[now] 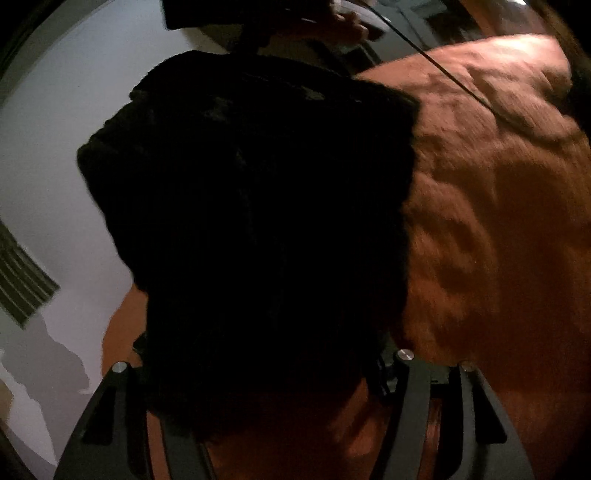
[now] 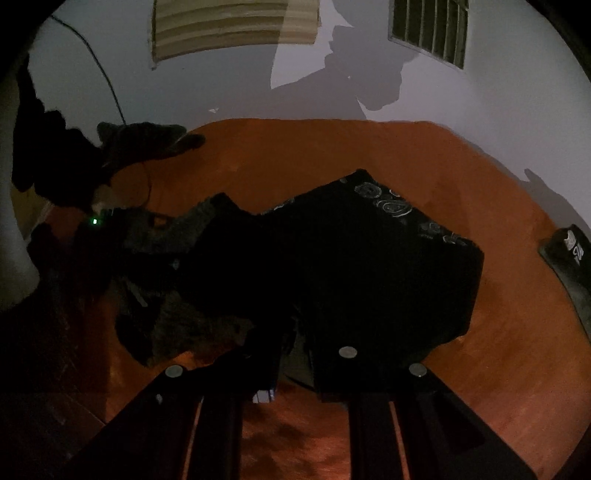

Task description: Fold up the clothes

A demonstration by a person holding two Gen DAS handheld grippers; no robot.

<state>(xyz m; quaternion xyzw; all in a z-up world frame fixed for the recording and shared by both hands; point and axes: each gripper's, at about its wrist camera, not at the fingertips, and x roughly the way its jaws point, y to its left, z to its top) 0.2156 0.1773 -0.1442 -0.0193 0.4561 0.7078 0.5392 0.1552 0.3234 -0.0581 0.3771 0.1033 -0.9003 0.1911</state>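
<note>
Nearest in the left wrist view: left gripper point(image 1: 266, 417), its fingertips buried under a black garment point(image 1: 251, 206) draped over them; pinching or merely beneath it, impossible to tell. Beyond, at three o'clock, rumpled orange bedding point(image 1: 498, 221); at nine o'clock, a pale wall point(image 1: 44, 166).

Nearest in the right wrist view: right gripper point(image 2: 291, 373), tips lost in shadow at the cloth's near edge; closed on it or spread, likewise impossible to tell. Just past, the same dark garment point(image 2: 369, 266) lying on the orange bedding point(image 2: 498, 332), a squarish body with straight edges and a pale printed band at one o'clock, ragged lifted cloth toward nine o'clock beside the left gripper point(image 2: 110, 221). Farther, at three o'clock, another dark item point(image 2: 569, 258); farthest, a wall vent point(image 2: 428, 33) at twelve.

Judged stage: mid-fold, one portion squared off and flat, the nine o'clock portion raised and unsettled.
</note>
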